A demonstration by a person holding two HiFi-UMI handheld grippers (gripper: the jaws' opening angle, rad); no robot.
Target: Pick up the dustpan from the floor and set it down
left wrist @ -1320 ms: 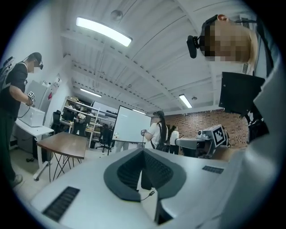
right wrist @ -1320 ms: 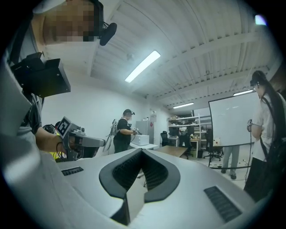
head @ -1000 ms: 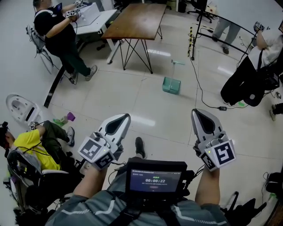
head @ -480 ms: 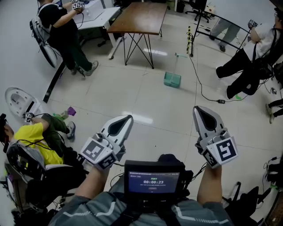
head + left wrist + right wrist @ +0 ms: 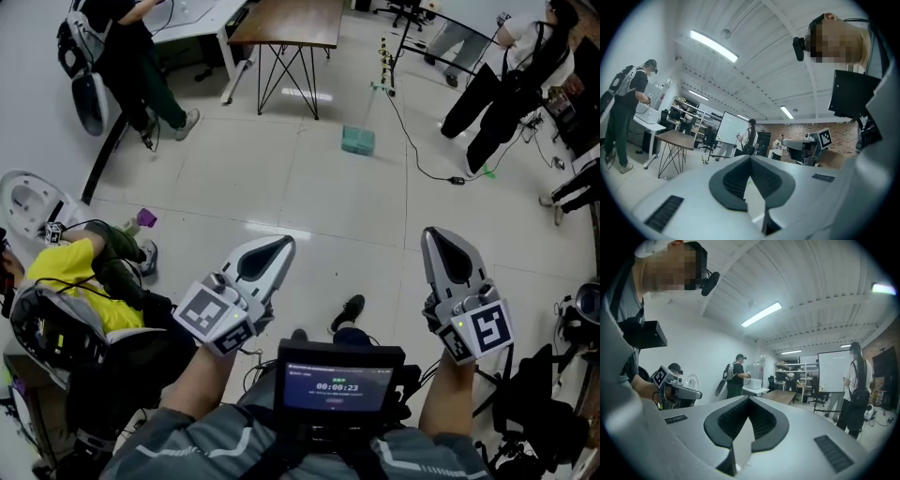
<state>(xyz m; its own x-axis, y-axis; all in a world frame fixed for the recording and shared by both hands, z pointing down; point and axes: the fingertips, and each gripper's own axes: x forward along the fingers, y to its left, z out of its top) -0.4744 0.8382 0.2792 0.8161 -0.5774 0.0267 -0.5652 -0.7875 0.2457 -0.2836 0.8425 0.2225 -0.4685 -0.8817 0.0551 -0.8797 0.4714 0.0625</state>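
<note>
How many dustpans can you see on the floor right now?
1: the green dustpan lies on the tiles ahead, just right of the brown table. More may be hidden.

Your dustpan [image 5: 358, 140] is too small in the head view to tell its tilt or handle. The wooden table [image 5: 291, 23] is cut by the top edge; your chest screen [image 5: 339, 384] hides most of your legs.

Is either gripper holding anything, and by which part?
Nothing is held. The left gripper and right gripper are both shut and empty; the dustpan lies on the floor.
</note>
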